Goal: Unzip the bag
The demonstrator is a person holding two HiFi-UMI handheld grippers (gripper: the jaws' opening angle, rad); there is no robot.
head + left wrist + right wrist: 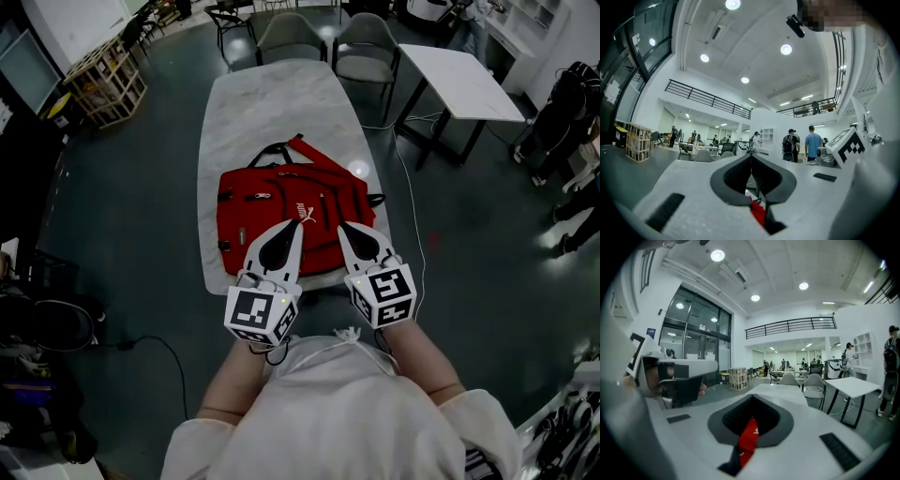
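A red backpack [281,211] lies flat on the near end of a pale marble table [272,103], black straps at its sides and its handle toward the far end. Both grippers hover over its near edge, pointing away from me. My left gripper [298,223] is shut, its tips together over the bag's middle. Just to the right, my right gripper [340,225] is also shut and holds nothing. In the left gripper view only a red sliver of the backpack [759,213] shows below the closed jaws of the left gripper [751,156]. In the right gripper view the backpack [749,437] shows below the right gripper [752,397].
Two grey chairs [291,37] [367,42] stand at the table's far end. A white side table [459,80] is at the right and a wooden crate [108,84] at the left. People stand in the distance [813,143]. A cable [412,216] runs along the floor.
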